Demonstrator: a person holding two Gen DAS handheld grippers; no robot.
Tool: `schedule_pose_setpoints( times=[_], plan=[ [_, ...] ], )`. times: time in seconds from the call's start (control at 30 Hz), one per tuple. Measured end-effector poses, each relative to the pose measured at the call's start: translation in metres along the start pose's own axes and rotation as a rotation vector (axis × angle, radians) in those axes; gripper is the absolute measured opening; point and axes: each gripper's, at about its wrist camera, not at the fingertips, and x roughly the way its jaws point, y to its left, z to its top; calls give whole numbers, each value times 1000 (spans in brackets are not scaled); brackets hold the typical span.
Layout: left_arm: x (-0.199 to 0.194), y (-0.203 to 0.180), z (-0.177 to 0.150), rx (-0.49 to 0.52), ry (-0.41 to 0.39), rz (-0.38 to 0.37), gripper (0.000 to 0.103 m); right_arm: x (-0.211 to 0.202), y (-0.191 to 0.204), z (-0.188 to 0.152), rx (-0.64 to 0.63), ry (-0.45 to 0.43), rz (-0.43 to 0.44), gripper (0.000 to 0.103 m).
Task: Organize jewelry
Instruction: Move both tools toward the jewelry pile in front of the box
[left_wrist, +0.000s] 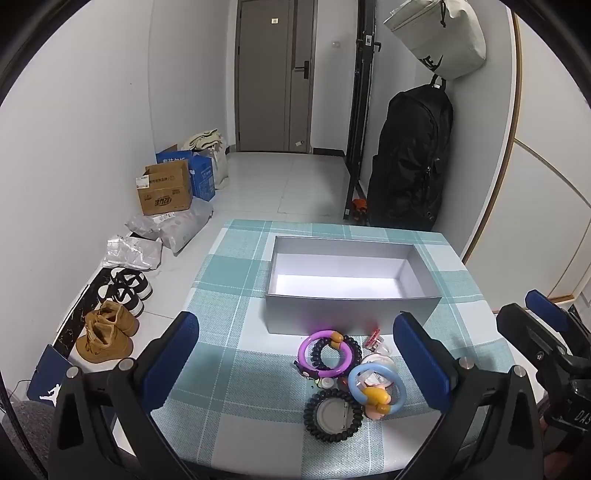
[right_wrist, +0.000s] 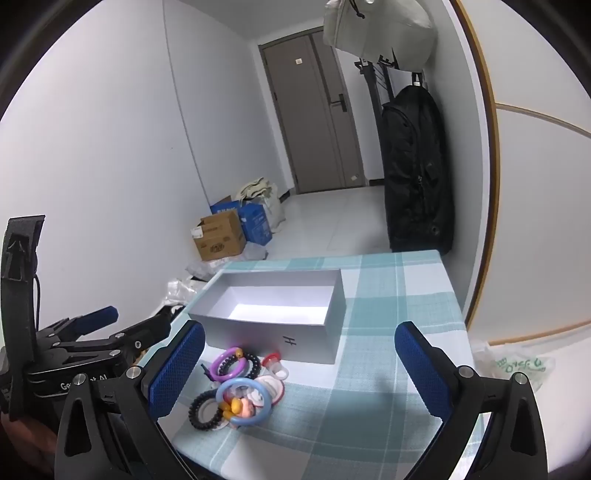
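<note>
We hold both grippers, left (left_wrist: 295, 354) and right (right_wrist: 299, 363), fingers spread and empty, above the surface (right_wrist: 388, 406). The jewelry pile (left_wrist: 345, 376) lies just before the grey box (left_wrist: 351, 277). Only our left view shows shoes (left_wrist: 110, 325) on the floor.

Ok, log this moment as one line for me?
left gripper: open, empty | right gripper: open, empty | jewelry pile: on tablecloth, before box | grey box: open, empty | phase: pre-grasp
</note>
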Motion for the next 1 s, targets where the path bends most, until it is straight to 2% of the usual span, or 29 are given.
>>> schedule_pose_setpoints(
  times=[1.0],
  plan=[
    [3, -3, -4, 11, 23, -23, 102, 4, 0, 0, 8, 6, 7, 103]
  ],
)
